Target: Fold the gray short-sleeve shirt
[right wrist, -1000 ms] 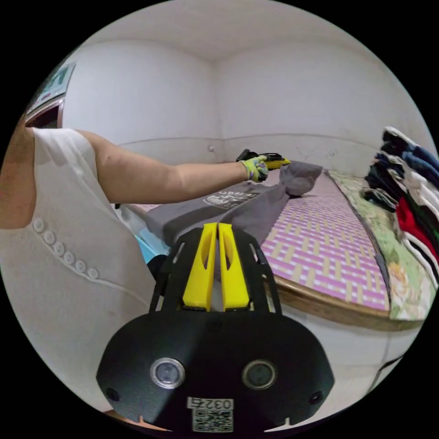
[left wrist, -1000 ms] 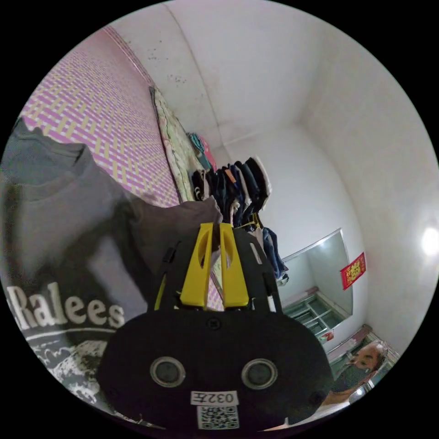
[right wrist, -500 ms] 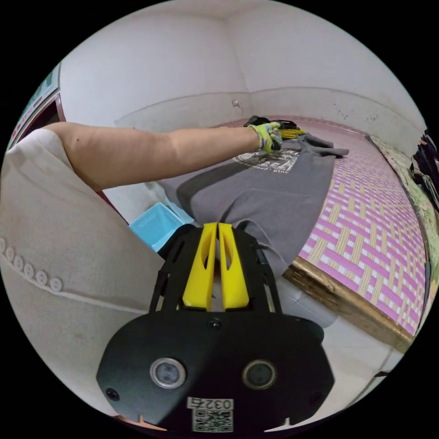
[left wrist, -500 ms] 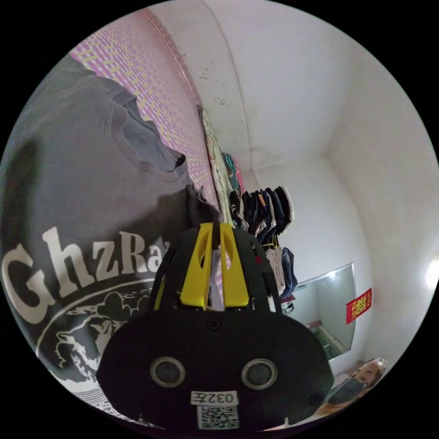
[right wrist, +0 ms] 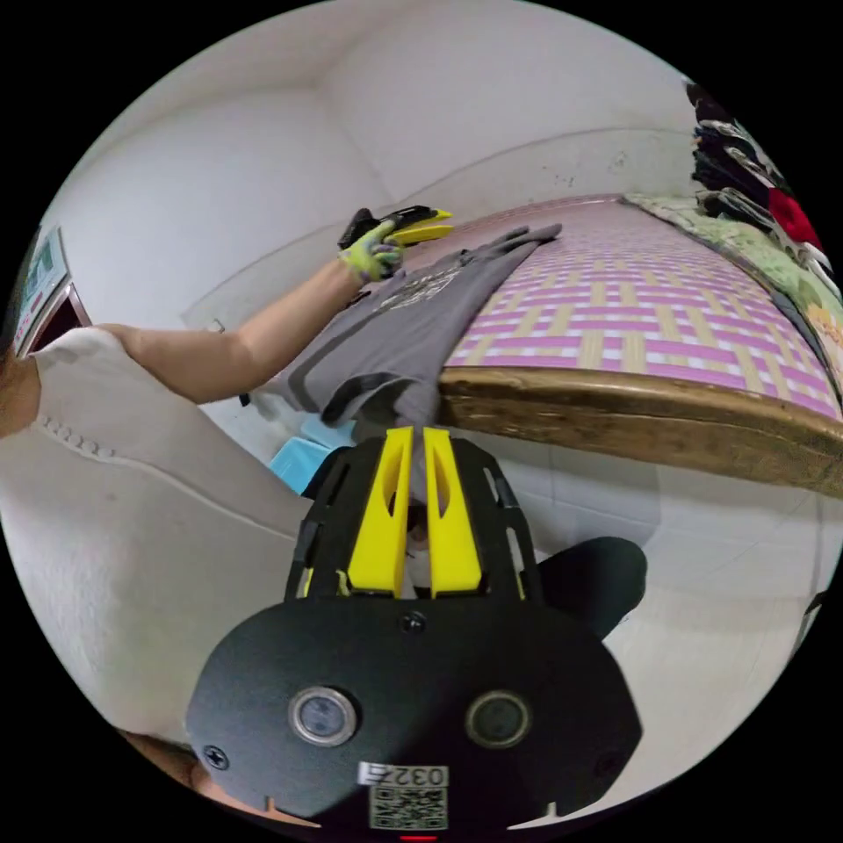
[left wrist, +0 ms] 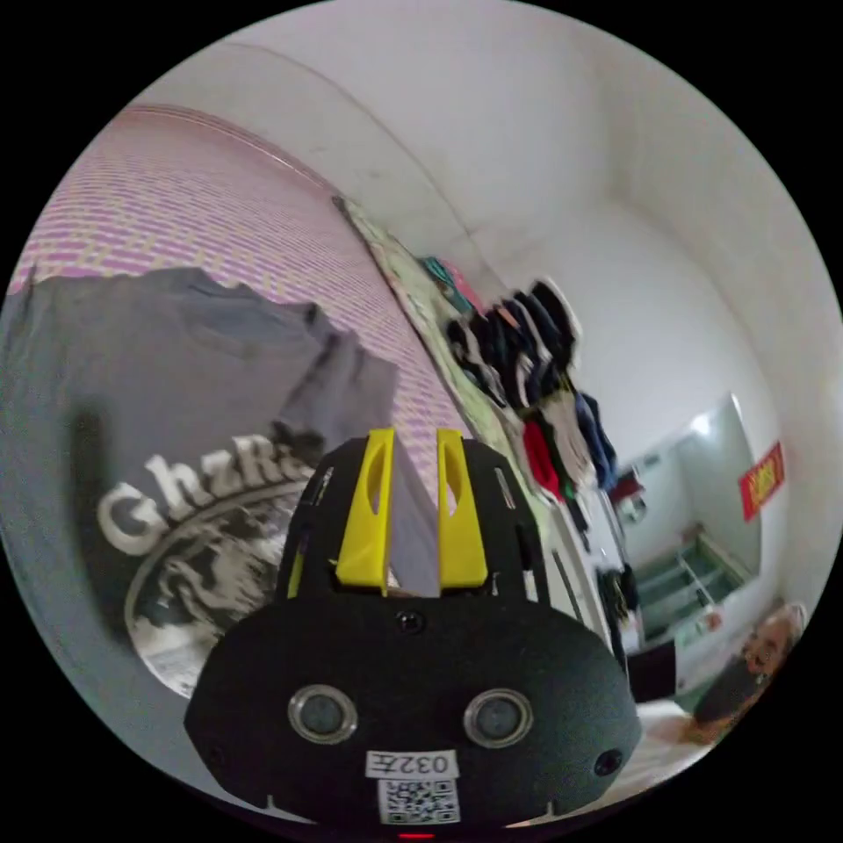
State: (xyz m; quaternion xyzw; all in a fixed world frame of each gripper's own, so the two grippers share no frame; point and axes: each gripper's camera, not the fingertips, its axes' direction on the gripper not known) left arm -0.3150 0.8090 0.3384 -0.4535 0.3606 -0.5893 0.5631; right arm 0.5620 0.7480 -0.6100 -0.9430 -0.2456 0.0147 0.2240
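Right tool (right wrist: 411,439): clamped on gray shirt (right wrist: 399,325) hem; left tool (left wrist: 413,439): parted; woven pink-yellow bed mat (right wrist: 632,307), hanging clothes (left wrist: 536,351) beside

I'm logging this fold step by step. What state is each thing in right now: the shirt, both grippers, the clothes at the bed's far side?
gray shirt: spread print-up on the bed, hem hanging over the wooden edge.
left gripper: open, above the shirt's shoulder.
right gripper: shut on the shirt's hem.
bed mat: flat.
stacked clothes: piled in a row.
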